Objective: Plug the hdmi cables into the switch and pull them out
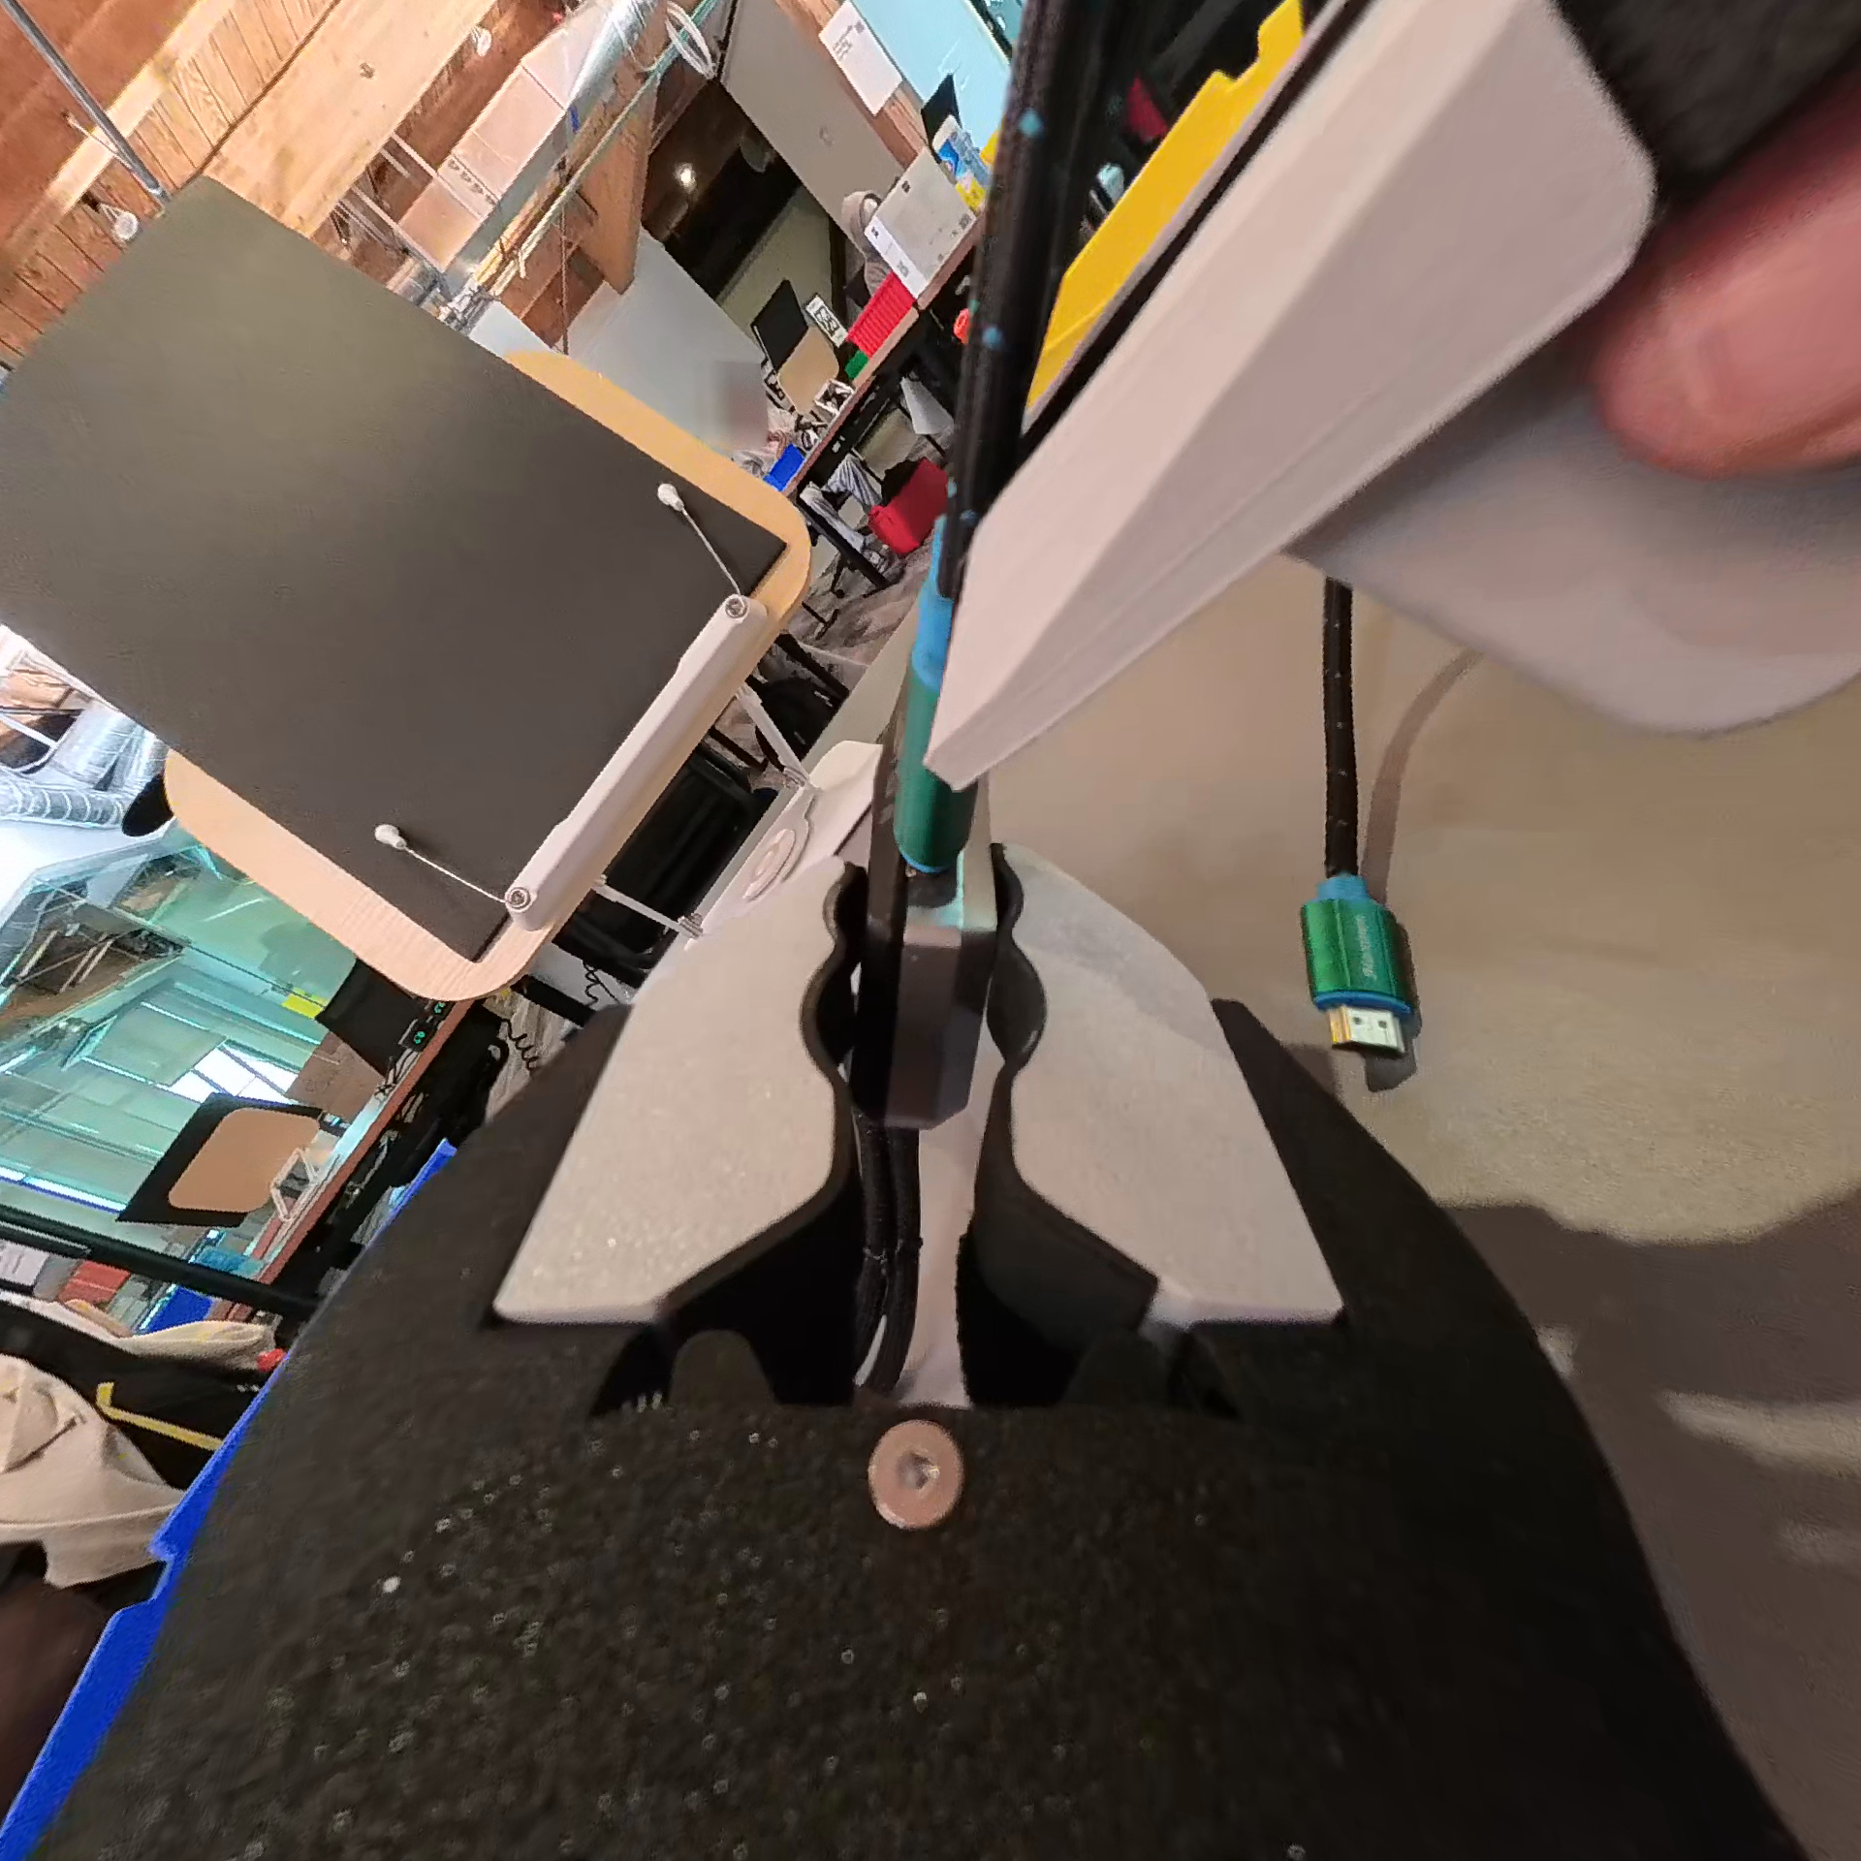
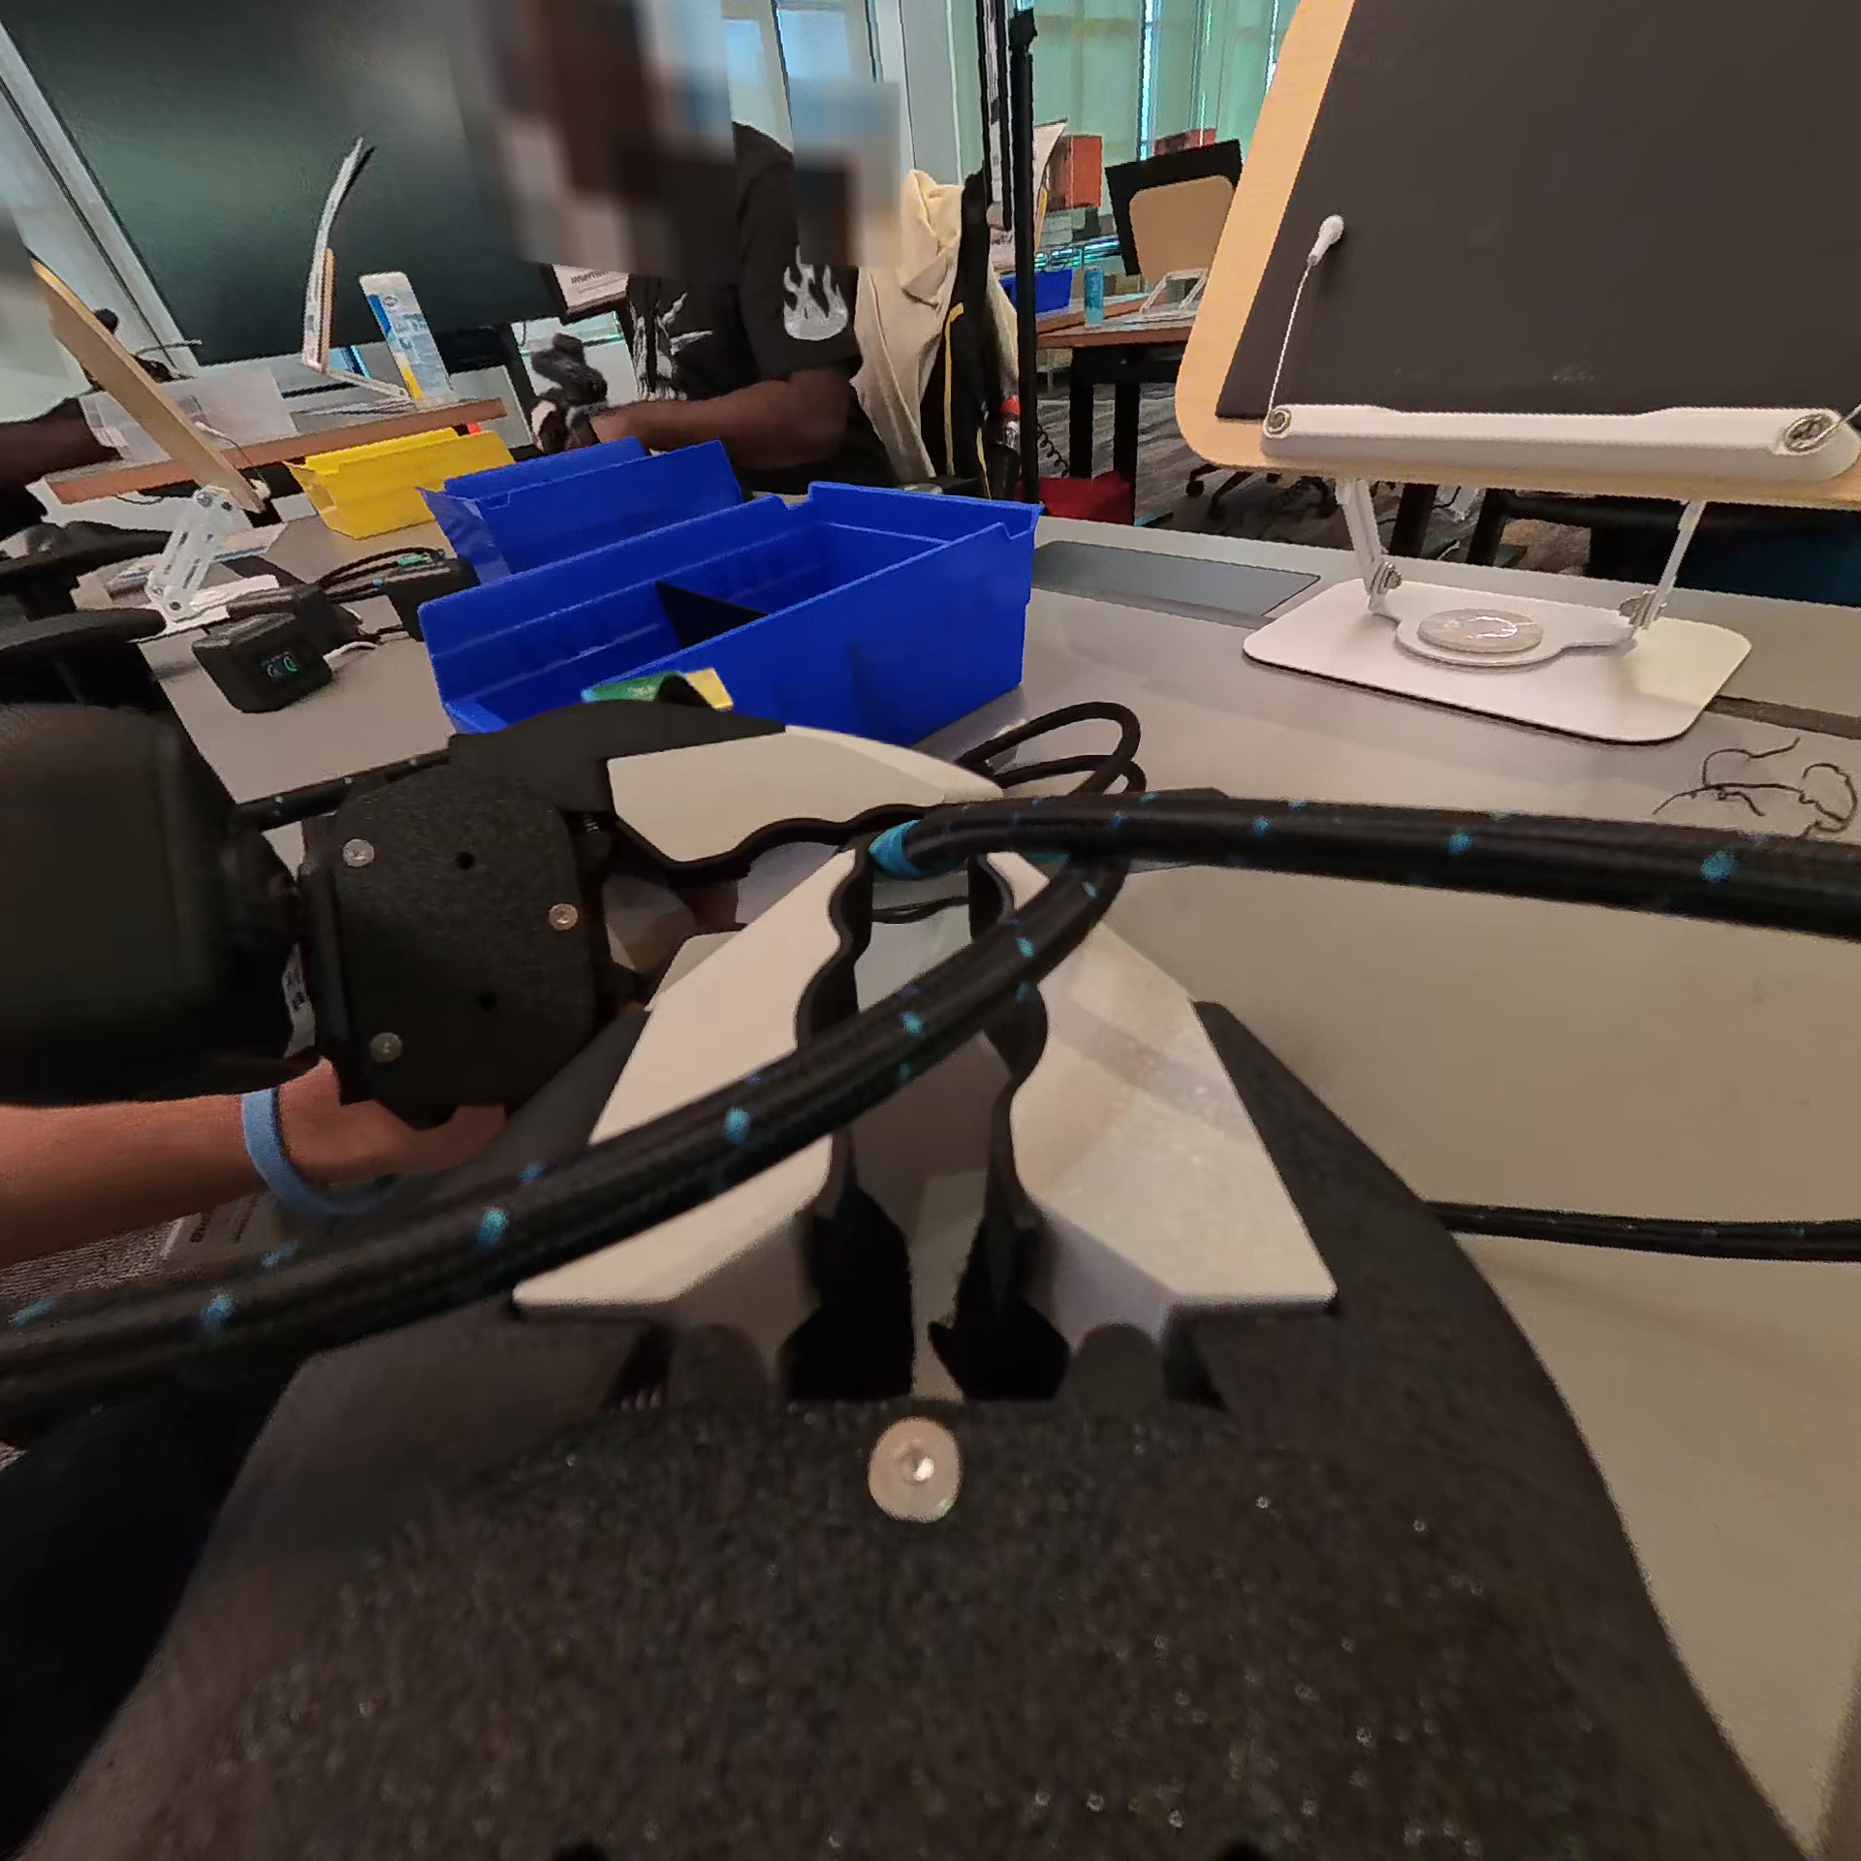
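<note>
Grey tabletop (image 2: 1511, 1007) filled the near ground of a busy workshop. Nearest in the left wrist view, the left gripper (image 1: 921, 967) pointed steeply along the table with its jaws pressed together on the switch (image 1: 921, 1017), a thin dark box held edge-on, black braided leads trailing back between the fingers. A green HDMI plug (image 1: 932, 796) sat at the switch's far end, just beside a white finger of the other gripper. Farther right, a second green plug (image 1: 1360, 967) lay loose on the table.

In the right wrist view, the right gripper (image 2: 921, 886) was pinched on the blue collar of a braided HDMI cable (image 2: 1410, 836), which looped across its fingers. To its left the left gripper was held level by a hand (image 2: 342, 1138) with a blue wristband. Beyond stood blue bins (image 2: 856, 614), then a tilted board on a white stand (image 2: 1490, 655).
</note>
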A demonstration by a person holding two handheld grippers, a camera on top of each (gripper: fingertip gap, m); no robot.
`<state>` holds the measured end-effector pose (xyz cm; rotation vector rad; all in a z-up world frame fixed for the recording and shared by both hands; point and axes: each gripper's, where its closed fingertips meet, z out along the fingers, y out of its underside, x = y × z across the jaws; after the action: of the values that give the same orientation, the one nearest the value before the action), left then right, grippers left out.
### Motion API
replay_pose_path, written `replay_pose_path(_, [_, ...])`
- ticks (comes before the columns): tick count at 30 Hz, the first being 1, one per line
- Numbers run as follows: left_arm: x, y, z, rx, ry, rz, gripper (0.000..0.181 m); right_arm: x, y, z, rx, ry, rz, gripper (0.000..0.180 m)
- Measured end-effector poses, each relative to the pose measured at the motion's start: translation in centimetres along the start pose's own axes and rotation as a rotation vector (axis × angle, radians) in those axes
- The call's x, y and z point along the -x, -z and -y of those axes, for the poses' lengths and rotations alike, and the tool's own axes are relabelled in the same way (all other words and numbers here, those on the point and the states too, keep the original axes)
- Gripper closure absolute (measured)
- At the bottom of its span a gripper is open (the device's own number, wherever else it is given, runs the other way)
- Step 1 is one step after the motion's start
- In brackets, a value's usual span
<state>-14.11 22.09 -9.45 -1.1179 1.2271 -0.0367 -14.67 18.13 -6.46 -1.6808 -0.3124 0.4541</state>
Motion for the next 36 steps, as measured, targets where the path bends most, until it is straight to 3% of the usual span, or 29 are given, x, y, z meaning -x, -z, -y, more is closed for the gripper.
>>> replay_pose_path(2, [0.1, -0.1, -0.5, 0.024, 0.009, 0.002, 0.157, 0.0, 0.1, 0.1, -0.001, -0.002, 0.007, 0.162])
replay_pose_path(5, [3.1, -0.4, -5.2, 0.158, 0.116, 0.062, 0.158, -0.4, 2.4, 3.4, -0.126, 0.021, -0.005, 0.162])
replay_pose_path(7, [4.0, 0.4, -2.0, 0.063, 0.012, 0.111, 0.159, -1.0, 2.1, 2.7, -0.068, 0.091, -0.028, 0.161])
replay_pose_path(9, [1.7, 0.2, 0.1, 0.04, 0.013, 0.045, 0.159, -0.7, 0.9, 1.1, -0.022, 0.009, 0.044, 0.162])
replay_pose_path(15, [2.8, -0.3, -2.1, 0.12, 0.184, 0.032, 0.158, -1.4, 0.1, -1.9, 0.157, 0.064, 0.063, 0.161])
replay_pose_path(20, [3.6, 0.1, -1.3, 0.055, 0.298, -0.003, 0.158, 0.2, -1.2, -6.1, 0.349, 0.076, 0.154, 0.162])
replay_pose_path(21, [3.8, 0.3, -1.0, 0.044, 0.322, -0.002, 0.158, 0.5, -1.1, -6.8, 0.394, 0.082, 0.161, 0.178])
replay_pose_path(24, [5.1, 0.7, -0.7, 0.022, 0.375, 0.01, 0.159, -0.3, -0.9, -8.1, 0.455, 0.1, 0.124, 0.18])
replay_pose_path(27, [6.0, 1.0, -0.7, 0.01, 0.389, 0.012, 0.159, -0.4, -0.7, -7.0, 0.406, 0.095, 0.137, 0.18])
replay_pose_path(28, [6.1, 1.1, -0.8, 0.012, 0.397, 0.004, 0.159, 0.0, -0.8, -6.3, 0.364, 0.083, 0.165, 0.176])
replay_pose_path(32, [5.6, 1.1, -0.8, 0.021, 0.375, -0.023, 0.159, 1.5, -1.3, -3.4, 0.167, 0.016, 0.26, 0.129])
replay_pose_path(36, [4.5, 1.0, -0.3, 0.024, 0.322, -0.054, 0.159, 2.9, -1.5, -2.1, 0.103, 0.078, 0.289, 0.13])
